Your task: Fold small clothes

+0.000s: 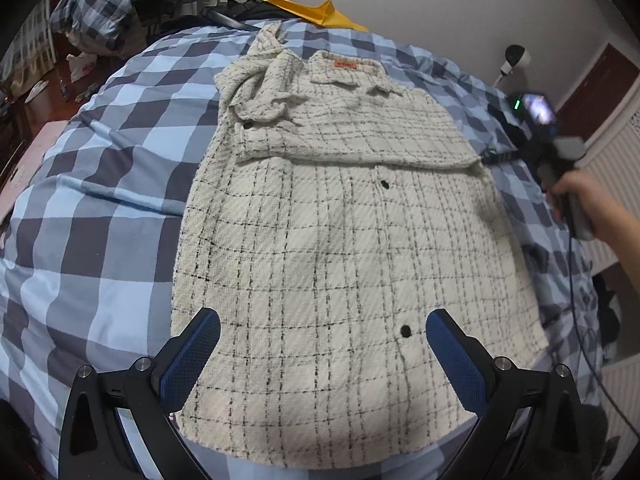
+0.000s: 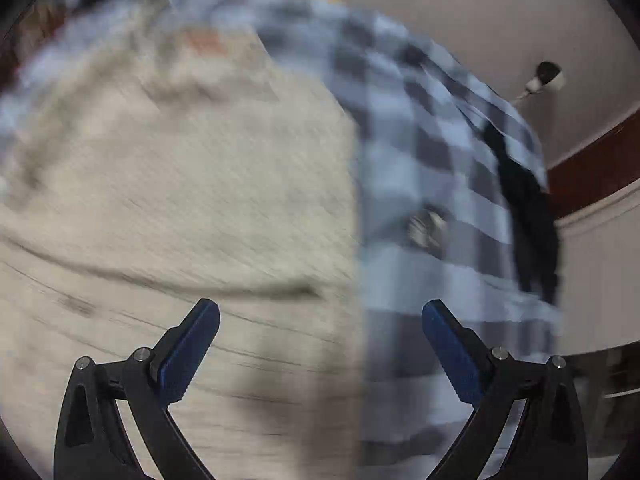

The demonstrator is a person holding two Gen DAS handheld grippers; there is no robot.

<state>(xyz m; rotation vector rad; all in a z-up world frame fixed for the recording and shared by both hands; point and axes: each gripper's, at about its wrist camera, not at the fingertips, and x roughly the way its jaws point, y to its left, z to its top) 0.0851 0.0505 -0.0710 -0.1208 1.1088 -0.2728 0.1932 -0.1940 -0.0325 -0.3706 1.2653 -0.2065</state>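
I have the cream plaid shirt [image 1: 340, 220] flat on the checked bed [image 1: 100, 184], sleeves folded in, so both claws, left [image 1: 323, 334] and right [image 2: 321, 322], gape empty above it before the next fold.
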